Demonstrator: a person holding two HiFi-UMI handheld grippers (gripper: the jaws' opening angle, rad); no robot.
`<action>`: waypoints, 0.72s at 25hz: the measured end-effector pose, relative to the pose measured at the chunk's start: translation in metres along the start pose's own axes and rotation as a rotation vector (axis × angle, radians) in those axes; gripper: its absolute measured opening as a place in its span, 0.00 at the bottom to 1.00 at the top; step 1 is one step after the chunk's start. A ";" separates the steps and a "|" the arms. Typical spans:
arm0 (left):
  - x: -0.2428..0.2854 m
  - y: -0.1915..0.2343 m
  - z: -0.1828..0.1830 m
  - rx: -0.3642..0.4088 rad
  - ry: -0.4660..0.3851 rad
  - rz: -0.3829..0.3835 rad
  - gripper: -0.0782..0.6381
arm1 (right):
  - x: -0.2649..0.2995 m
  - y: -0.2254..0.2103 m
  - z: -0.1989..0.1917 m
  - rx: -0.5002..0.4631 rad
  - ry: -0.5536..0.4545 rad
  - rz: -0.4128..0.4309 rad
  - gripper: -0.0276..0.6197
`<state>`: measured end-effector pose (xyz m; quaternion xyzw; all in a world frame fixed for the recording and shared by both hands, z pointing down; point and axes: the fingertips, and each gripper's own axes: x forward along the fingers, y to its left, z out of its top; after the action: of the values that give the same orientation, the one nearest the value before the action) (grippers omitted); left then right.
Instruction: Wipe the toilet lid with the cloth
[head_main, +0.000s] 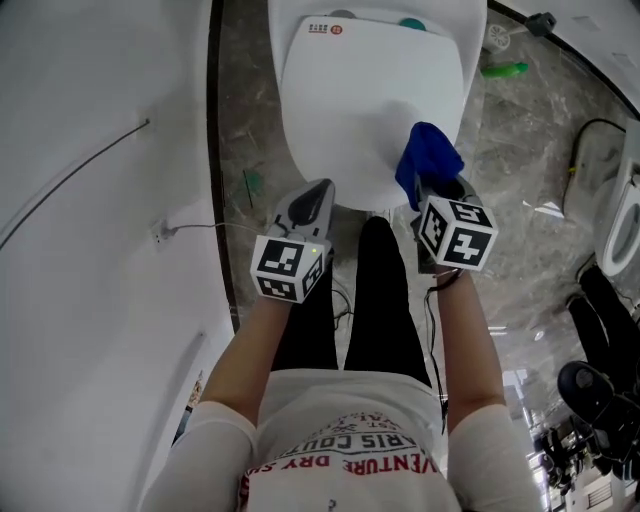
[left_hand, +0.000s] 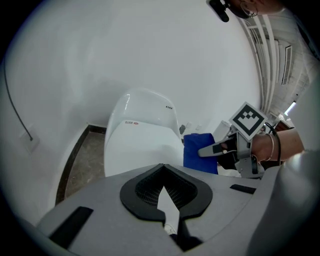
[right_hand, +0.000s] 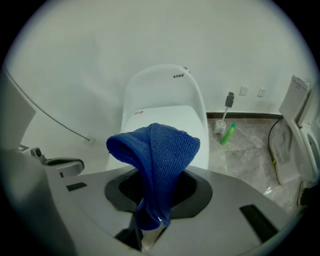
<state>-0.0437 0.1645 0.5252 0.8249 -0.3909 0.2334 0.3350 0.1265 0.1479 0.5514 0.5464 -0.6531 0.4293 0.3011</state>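
Closed white plastic toilet lid (head_main: 370, 110) sits flat on the white toilet, top centre of the head view, on a grey marble floor (head_main: 520, 150).

Right gripper (head_main: 438, 192) is clamped on a blue microfibre cloth (head_main: 430, 155). In the right gripper view the lower end of the cloth is pinched between the jaws and the rest stands up and folds over in a loose hump. The cloth is held at the lid's front right edge, overlapping the rim; cannot tell if it touches the lid.

Left gripper (head_main: 318, 192) has its jaws together with nothing between them. It is at the lid's front left edge, just beside the rim, pointing toward the toilet. The 2 grippers are side by side, near each other, with the person's black-trousered legs (head_main: 380, 300) between and below them.

A green plastic bottle (head_main: 505, 70) lies on the floor to the right of the toilet, near the back wall. A white toilet brush holder (right_hand: 220, 126) is just beside it. A 2nd white toilet (right_hand: 300, 140) with its lid raised is at the far right, well apart from the 1st. A white wall (head_main: 100, 150) is on the left, and a thin grey cable (head_main: 80, 175) runs across it.
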 end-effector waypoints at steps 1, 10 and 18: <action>-0.010 0.008 -0.004 0.008 0.005 0.000 0.12 | 0.001 0.019 -0.004 0.007 0.002 0.019 0.20; -0.084 0.080 -0.036 0.048 0.016 -0.004 0.12 | 0.041 0.178 -0.044 -0.026 0.063 0.146 0.20; -0.100 0.131 -0.068 0.011 0.014 0.035 0.12 | 0.090 0.223 -0.072 -0.064 0.102 0.193 0.20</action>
<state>-0.2151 0.2022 0.5547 0.8182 -0.4015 0.2470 0.3291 -0.1155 0.1786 0.6100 0.4485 -0.6998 0.4625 0.3085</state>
